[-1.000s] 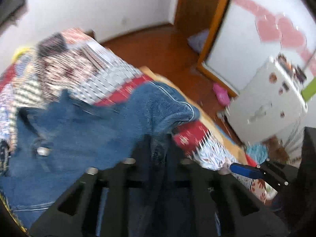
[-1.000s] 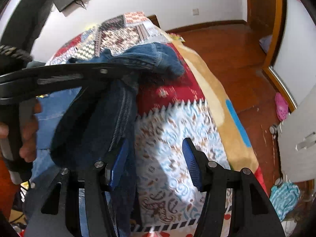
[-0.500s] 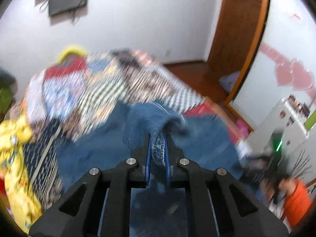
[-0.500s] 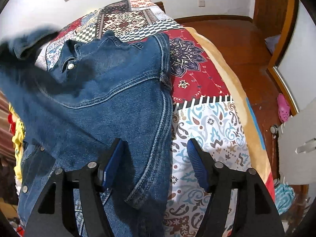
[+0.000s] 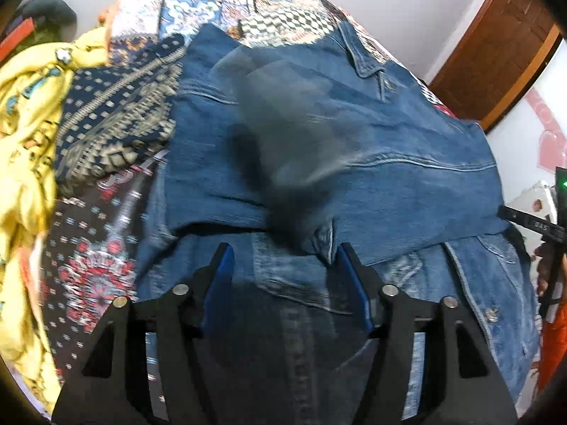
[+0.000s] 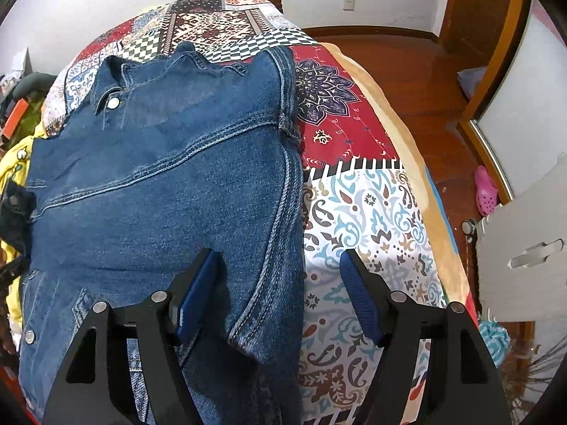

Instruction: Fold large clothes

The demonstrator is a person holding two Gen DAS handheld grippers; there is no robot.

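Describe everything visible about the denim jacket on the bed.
The denim jacket is mid-blue, heavy-looking cotton with pale double-stitched seams, a pointed collar with a metal snap near the top, and more snaps down its lower left edge. It lies spread on the patterned quilt, one part folded across the body, its right edge running down the bed. A yellow garment lies beside it. Both tools hover open above it, the left tool and right tool gripping nothing.
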